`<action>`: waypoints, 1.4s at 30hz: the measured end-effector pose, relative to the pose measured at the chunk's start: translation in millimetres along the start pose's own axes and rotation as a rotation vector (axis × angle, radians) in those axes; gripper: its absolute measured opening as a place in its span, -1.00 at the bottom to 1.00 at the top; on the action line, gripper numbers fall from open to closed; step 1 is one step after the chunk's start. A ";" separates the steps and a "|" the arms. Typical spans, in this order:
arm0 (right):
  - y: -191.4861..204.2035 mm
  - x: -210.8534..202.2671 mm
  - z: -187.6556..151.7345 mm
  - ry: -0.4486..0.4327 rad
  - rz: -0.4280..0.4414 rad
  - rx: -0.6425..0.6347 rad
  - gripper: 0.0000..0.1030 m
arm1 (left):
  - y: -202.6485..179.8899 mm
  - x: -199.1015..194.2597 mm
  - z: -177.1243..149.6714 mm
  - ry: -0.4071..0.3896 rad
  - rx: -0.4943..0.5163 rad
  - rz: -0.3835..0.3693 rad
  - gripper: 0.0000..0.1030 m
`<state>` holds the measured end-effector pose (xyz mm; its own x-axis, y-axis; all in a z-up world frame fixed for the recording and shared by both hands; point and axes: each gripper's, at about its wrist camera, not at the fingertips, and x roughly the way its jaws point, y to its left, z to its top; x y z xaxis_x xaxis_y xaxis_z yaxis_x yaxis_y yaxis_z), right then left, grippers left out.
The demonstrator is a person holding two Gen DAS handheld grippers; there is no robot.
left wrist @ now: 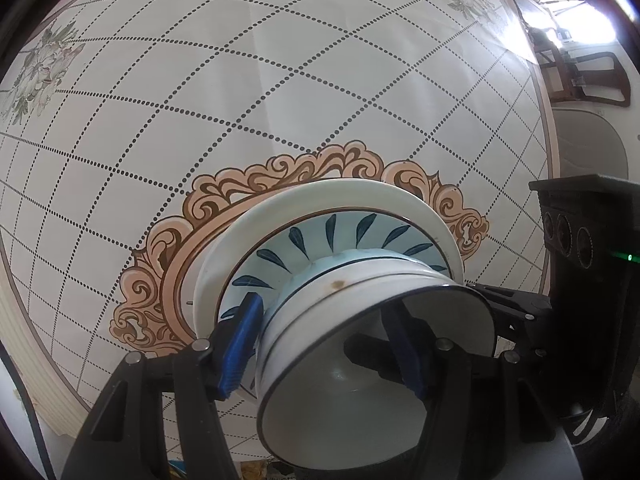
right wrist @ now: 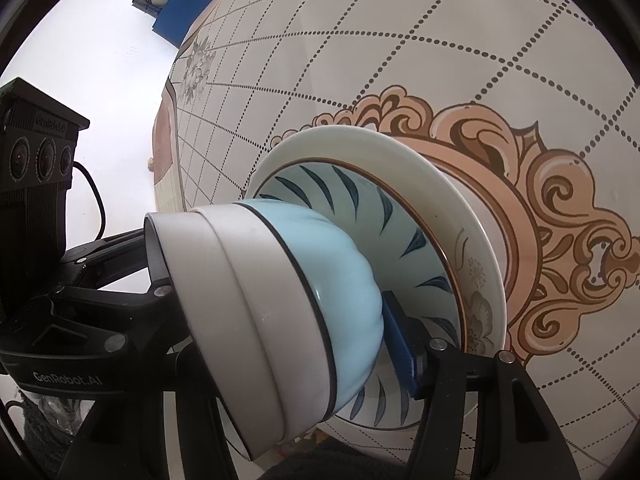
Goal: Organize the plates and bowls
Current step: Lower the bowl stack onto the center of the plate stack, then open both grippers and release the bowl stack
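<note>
A stack of nested bowls stands on the table: white bowls [left wrist: 360, 304] on a pale blue bowl [right wrist: 340, 292], inside a blue leaf-patterned bowl [left wrist: 320, 240], on a cream floral plate [right wrist: 476, 280]. My left gripper [left wrist: 328, 344] is shut on the rim of the top white bowl, one blue pad [left wrist: 240, 344] outside and one inside. My right gripper [right wrist: 280, 320] grips the stack from the opposite side, its blue pad [right wrist: 400, 344] against the pale blue bowl. The other right finger is hidden inside the bowls.
The round table [left wrist: 240, 100] carries a white cloth with a dotted grid and an ornate orange medallion [right wrist: 560, 240] under the stack. Dark wooden chairs [left wrist: 580, 80] stand beyond the table's far edge. A blue box [right wrist: 180, 12] sits on the floor.
</note>
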<state>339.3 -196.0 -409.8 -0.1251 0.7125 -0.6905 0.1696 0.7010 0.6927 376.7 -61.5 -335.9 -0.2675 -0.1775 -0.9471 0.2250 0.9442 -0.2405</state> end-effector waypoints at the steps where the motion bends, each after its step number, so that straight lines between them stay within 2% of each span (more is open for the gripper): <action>1: 0.6 0.1 0.3 0.001 -0.002 -0.001 0.21 | -0.2 -0.9 -0.6 -0.005 0.000 0.003 0.13; 9: 7.0 -3.4 -0.3 0.007 -0.040 -0.020 0.21 | 2.4 -7.8 -6.0 -0.030 -0.016 0.012 0.13; 16: 20.4 -11.8 -6.1 -0.002 -0.121 -0.054 0.22 | 1.7 -15.2 -14.7 -0.075 -0.025 0.076 0.13; 20: 28.7 -24.4 -12.3 -0.032 -0.183 -0.069 0.42 | 3.1 -25.1 -22.5 -0.118 -0.059 0.101 0.13; 25: 42.0 -44.3 -18.9 -0.087 -0.287 -0.113 0.46 | 7.0 -42.3 -36.0 -0.199 -0.122 0.163 0.13; 30: 54.7 -60.8 -29.2 -0.116 -0.371 -0.154 0.51 | 10.9 -54.7 -51.4 -0.257 -0.184 0.179 0.13; 34: 64.8 -72.8 -39.6 -0.138 -0.426 -0.196 0.60 | 10.7 -58.3 -64.1 -0.292 -0.233 0.185 0.13; 36: 70.0 -79.2 -45.1 -0.155 -0.446 -0.213 0.77 | 11.5 -59.5 -70.8 -0.300 -0.257 0.191 0.13; 42: 80.9 -98.2 -57.0 -0.203 -0.538 -0.245 0.82 | 9.2 -63.9 -92.6 -0.329 -0.292 0.212 0.13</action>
<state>309.6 -207.6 -274.1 0.0618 0.2547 -0.9650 -0.0975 0.9638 0.2481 309.1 -15.9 -257.9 0.0766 -0.0069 -0.9970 -0.0419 0.9991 -0.0102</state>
